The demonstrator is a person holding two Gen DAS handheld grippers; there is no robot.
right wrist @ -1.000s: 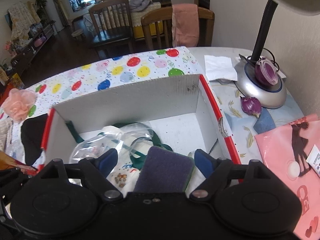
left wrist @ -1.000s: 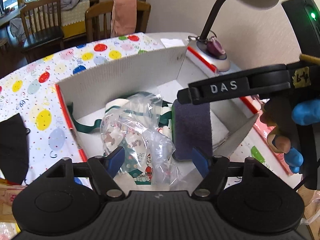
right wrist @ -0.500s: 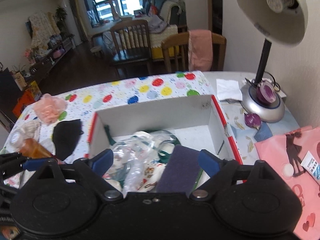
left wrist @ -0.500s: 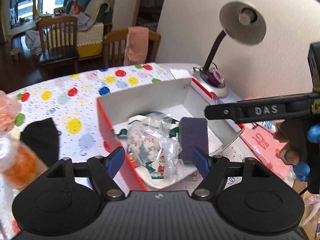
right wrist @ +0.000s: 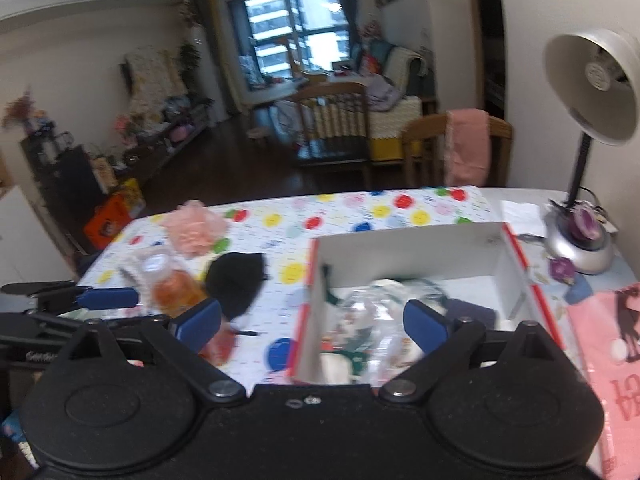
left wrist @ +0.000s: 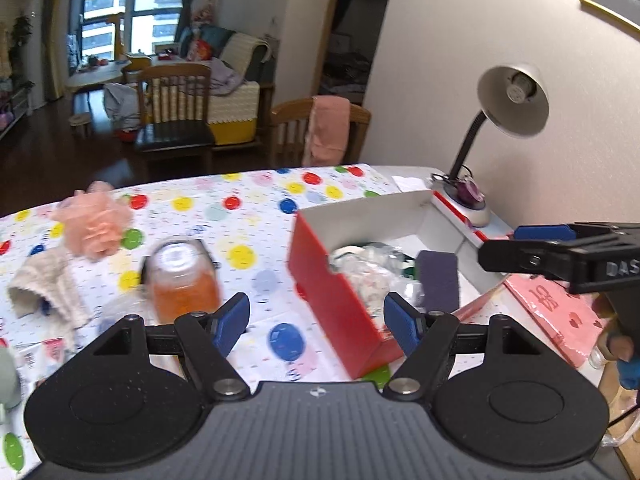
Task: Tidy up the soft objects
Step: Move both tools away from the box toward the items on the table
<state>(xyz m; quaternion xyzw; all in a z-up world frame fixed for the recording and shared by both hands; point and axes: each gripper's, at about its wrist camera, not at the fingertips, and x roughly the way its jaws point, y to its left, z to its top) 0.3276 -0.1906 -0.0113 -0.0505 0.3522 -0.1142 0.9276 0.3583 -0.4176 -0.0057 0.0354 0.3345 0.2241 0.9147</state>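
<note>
Right now the dark purple sponge with a green edge (left wrist: 438,280) is standing on its end inside the red-sided, white-lined cardboard box (left wrist: 332,292), leaning beside a crinkled clear plastic bag of printed cloth (left wrist: 372,276) that is lying in the same box. You are holding the left tongs (left wrist: 316,320) spread wide and gripping nothing, hovering above the bench with the balloon-print cloth (left wrist: 248,216), just outside the box's red wall. Your right tongs (right wrist: 312,320) are likewise gaping wide and carrying nothing, hanging over the near left corner of the box; in the left view they are reaching in from the right edge, apart from the sponge.

Outside the box, a black fabric face mask (right wrist: 236,280) is lying flat on the cloth, touching a clear jar of orange contents (left wrist: 182,280) that is showing blurred. Farther left, a peach fabric flower (left wrist: 94,220) is sitting on the cloth, and a cream knitted piece (left wrist: 44,284) is lying near it. To the right of the box, a grey gooseneck desk lamp (left wrist: 512,100) is standing by the wall, and a pink printed bag (right wrist: 608,340) is lying flat at the bench's right side.
</note>
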